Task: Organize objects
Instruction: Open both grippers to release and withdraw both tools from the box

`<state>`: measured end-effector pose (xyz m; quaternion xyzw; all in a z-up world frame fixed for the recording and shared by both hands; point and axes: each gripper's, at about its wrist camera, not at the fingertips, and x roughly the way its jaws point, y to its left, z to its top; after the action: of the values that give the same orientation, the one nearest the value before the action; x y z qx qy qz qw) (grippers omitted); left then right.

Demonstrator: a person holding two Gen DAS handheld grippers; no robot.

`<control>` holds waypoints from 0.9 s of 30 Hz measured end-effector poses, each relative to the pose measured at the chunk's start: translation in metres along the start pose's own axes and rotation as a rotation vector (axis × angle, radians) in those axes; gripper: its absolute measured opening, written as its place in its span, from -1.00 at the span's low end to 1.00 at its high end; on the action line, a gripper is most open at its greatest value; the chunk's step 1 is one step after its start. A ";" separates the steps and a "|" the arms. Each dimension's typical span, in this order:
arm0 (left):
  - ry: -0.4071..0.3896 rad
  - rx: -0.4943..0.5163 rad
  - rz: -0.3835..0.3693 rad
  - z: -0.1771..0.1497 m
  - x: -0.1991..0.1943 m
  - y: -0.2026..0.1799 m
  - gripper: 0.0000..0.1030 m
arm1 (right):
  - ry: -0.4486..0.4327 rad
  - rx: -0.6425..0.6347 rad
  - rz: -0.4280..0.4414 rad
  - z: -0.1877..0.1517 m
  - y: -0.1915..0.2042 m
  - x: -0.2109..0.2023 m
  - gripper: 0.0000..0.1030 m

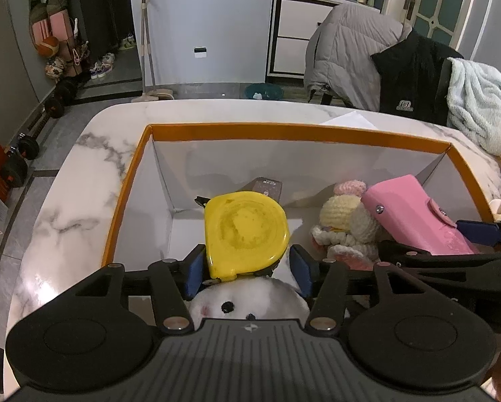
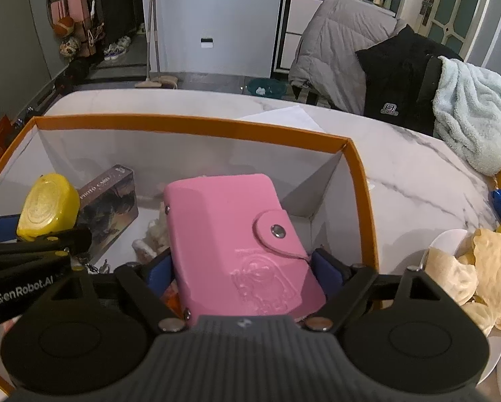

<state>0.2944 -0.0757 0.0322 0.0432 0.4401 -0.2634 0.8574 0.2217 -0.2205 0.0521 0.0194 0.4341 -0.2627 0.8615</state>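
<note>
Two grippers are loaded over the orange-rimmed box (image 1: 294,130), and I read both as clamped. My left gripper (image 1: 247,266) pinches the yellow tape measure (image 1: 245,231) between its blue pads, above the box's near left part; a white plush toy (image 1: 247,301) sits just below the fingers. My right gripper (image 2: 240,271) grips the pink snap wallet (image 2: 230,234), tilted, over the box's right side. Below the wallet, on the box floor, I see a crocheted doll (image 1: 341,221) in cream and pink. Farther back in the box lies a dark photo card box (image 2: 111,201). The box rests on a white marble table (image 1: 83,181). Beyond the table, a grey puffer jacket (image 1: 347,53) drapes over a chair.
</note>
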 end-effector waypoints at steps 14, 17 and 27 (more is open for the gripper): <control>-0.074 -0.033 -0.008 -0.021 -0.048 0.000 0.42 | -0.071 0.037 -0.002 -0.018 -0.006 -0.054 0.82; -0.098 -0.028 0.006 -0.031 -0.066 -0.002 0.45 | -0.088 0.047 -0.008 -0.028 -0.007 -0.072 0.87; -0.146 0.000 0.035 -0.081 -0.117 -0.006 0.60 | -0.133 0.063 -0.034 -0.080 -0.004 -0.133 0.93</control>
<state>0.1767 -0.0073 0.0746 0.0315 0.3756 -0.2509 0.8916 0.0962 -0.1446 0.1035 0.0219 0.3676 -0.2916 0.8828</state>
